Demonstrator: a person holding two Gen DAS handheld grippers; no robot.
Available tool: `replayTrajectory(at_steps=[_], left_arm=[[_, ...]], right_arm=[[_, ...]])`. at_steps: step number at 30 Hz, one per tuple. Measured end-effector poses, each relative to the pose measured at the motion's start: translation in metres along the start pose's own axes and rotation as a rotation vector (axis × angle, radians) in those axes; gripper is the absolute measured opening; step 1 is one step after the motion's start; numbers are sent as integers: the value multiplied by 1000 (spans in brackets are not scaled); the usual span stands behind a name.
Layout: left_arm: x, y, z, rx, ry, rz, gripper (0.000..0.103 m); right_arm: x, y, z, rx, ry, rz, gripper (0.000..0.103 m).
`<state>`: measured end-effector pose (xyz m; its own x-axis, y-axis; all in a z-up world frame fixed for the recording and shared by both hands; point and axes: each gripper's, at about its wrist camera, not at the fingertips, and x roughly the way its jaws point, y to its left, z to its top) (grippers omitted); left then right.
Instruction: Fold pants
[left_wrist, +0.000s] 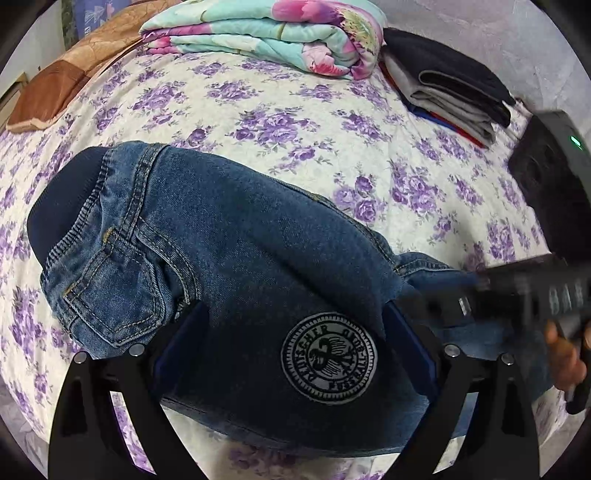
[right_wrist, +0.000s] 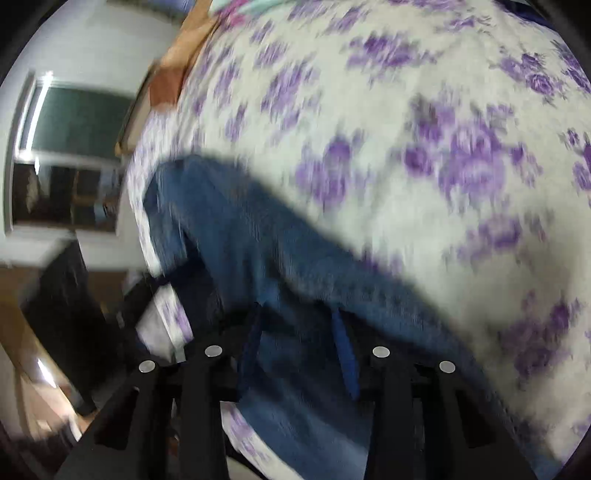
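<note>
Blue denim pants (left_wrist: 229, 243) lie folded on the purple-flowered bedsheet (left_wrist: 295, 110), waistband at the left and a round white crest patch (left_wrist: 328, 356) on the near layer. My left gripper (left_wrist: 291, 325) stands wide open with the denim lying between its fingers. My right gripper (left_wrist: 524, 291) shows blurred at the right edge of the left wrist view, at the pants' right end. In the right wrist view the pants (right_wrist: 258, 236) are blurred, and the right gripper (right_wrist: 299, 332) has denim between its narrowly spaced fingers.
A folded teal and pink floral quilt (left_wrist: 280, 37) lies at the back of the bed. A stack of folded dark, grey and red clothes (left_wrist: 450, 92) sits at the back right. A brown pillow (left_wrist: 55, 92) lies at the back left. A window (right_wrist: 70, 122) shows beyond the bed's left edge.
</note>
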<state>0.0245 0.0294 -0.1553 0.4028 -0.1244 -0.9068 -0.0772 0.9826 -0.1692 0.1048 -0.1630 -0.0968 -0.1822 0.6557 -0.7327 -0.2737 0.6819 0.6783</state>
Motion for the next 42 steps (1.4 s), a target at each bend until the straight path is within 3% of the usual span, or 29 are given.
replayTrajectory(at_steps=[2, 4, 8, 11, 12, 13, 15, 16, 18, 20, 21, 22, 26, 34, 42], left_arm=[[0, 1, 0, -10, -5, -3, 94], [0, 0, -1, -2, -5, 8, 93], [-7, 4, -1, -13, -8, -12, 92], [-11, 4, -7, 21, -25, -21, 92], [-9, 1, -9, 47, -24, -5, 92], [-3, -5, -11, 90, -13, 31, 92], [6, -13, -14, 145, 6, 90, 94], [6, -16, -13, 148, 5, 101, 94], [2, -16, -9, 135, 20, 97, 94], [-3, -11, -5, 103, 15, 65, 94], [-5, -9, -5, 88, 14, 52, 94], [-10, -6, -3, 70, 12, 41, 94], [-18, 0, -5, 51, -10, 55, 94], [-13, -1, -15, 82, -22, 93, 94], [-12, 1, -16, 83, -29, 82, 96]], right_arm=[[8, -11, 15, 119, -16, 40, 44], [17, -21, 18, 231, 3, 82, 41], [-10, -28, 17, 264, -87, 138, 15], [-38, -47, 20, 324, -189, 215, 9], [-39, -48, 22, 317, -199, 196, 9], [-37, -50, 26, 300, -218, 114, 5], [-53, -47, 35, 176, -349, -192, 3], [-58, -50, 39, 164, -354, -246, 3], [-71, -48, 39, 158, -326, -188, 5], [-78, -11, 30, -81, -296, -302, 8], [-64, 5, 23, -175, -177, -323, 10], [-53, 11, 18, -204, -117, -332, 14], [-30, 6, 22, -96, -96, -229, 14], [-20, 6, 12, -20, -149, -176, 16], [-28, -21, 2, 205, -187, 2, 41]])
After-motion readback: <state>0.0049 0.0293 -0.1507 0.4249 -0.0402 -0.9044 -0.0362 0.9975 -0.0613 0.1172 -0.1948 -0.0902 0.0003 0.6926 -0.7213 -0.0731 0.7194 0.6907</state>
